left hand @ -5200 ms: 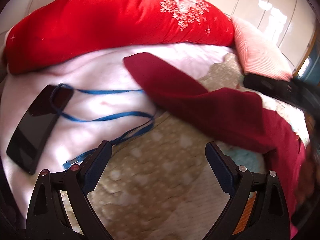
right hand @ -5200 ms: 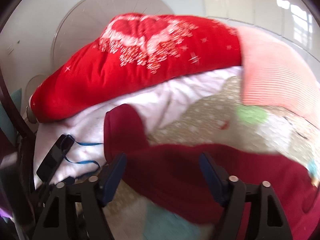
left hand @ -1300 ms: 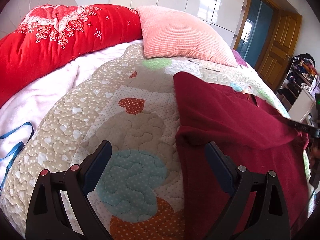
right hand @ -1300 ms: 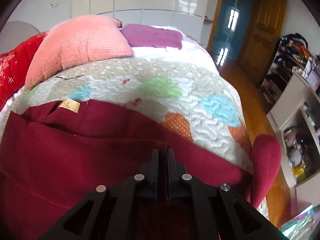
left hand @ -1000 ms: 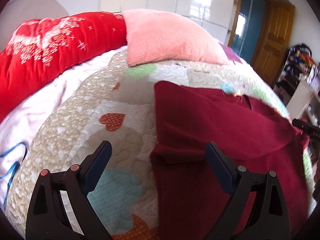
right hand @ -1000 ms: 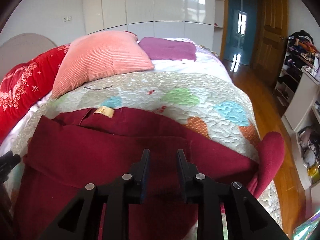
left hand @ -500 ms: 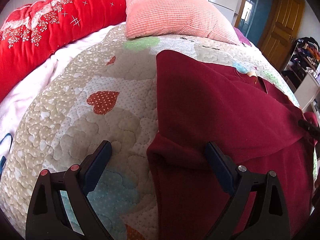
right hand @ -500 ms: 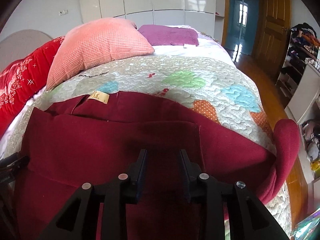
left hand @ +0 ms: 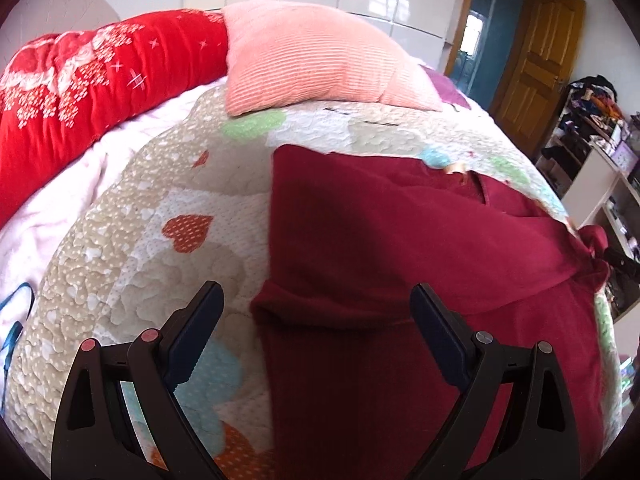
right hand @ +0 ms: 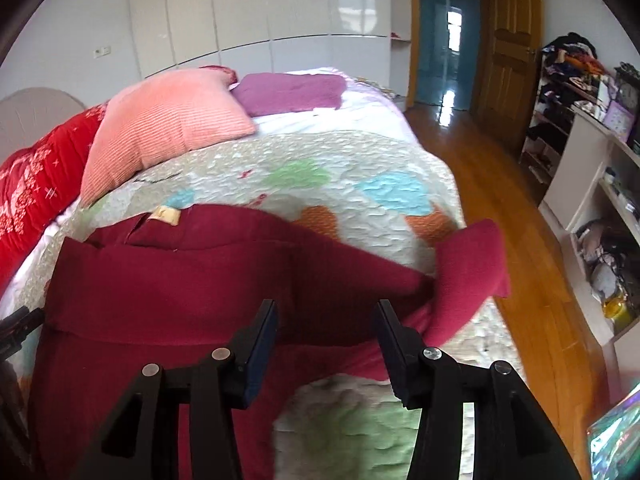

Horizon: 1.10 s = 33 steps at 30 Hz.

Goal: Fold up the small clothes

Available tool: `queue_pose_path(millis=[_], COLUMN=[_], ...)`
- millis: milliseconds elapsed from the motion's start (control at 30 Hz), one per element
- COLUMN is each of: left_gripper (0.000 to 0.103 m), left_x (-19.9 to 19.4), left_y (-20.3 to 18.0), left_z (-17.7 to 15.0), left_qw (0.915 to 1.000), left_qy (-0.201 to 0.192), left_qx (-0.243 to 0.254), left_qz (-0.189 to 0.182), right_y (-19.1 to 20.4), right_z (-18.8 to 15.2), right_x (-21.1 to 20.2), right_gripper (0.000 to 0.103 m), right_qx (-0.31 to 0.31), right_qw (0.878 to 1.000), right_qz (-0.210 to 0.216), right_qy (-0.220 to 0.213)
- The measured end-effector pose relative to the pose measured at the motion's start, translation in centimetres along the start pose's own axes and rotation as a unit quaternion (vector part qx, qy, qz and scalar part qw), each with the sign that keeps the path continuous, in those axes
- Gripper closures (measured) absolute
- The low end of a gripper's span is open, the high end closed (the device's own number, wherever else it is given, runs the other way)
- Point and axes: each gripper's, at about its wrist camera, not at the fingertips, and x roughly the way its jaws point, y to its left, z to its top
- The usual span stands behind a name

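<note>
A dark red garment (left hand: 400,248) (right hand: 192,280) lies spread on the quilted bed cover (left hand: 132,248), one sleeve folded across its body. Its other sleeve (right hand: 468,276) sticks out toward the bed's right edge. My left gripper (left hand: 316,316) hovers open over the garment's left edge, where the folded sleeve ends, and no cloth is pinched. My right gripper (right hand: 326,326) hangs over the garment's right side near that loose sleeve. Its jaws are opening and stand clear above the cloth. A tan label (right hand: 166,214) marks the collar.
A pink ribbed pillow (left hand: 320,60) (right hand: 164,132) and a red patterned duvet (left hand: 92,92) lie at the head of the bed. A purple cloth (right hand: 292,92) lies behind the pillow. To the right are wooden floor (right hand: 500,184), shelves (right hand: 592,168) and a door (right hand: 508,40).
The right gripper let go of the red cloth, opened wider and swung right toward the loose sleeve. The left view shifted slightly; its jaws stayed wide.
</note>
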Motion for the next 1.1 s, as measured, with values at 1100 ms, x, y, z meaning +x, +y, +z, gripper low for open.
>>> queue_pose_path(millis=[1100], left_gripper=[0.009], left_x=[1.0], left_y=[-0.4], left_z=[-1.2], left_qw=[0.9993], left_qy=[0.032], left_qx=[-0.012], left_qz=[0.013], right_y=[4.6], right_z=[-1.8], right_x=[5.0], right_gripper=[0.055], right_qx=[-0.033], right_qw=[0.997], right_qz=[0.038], right_qy=[0.060])
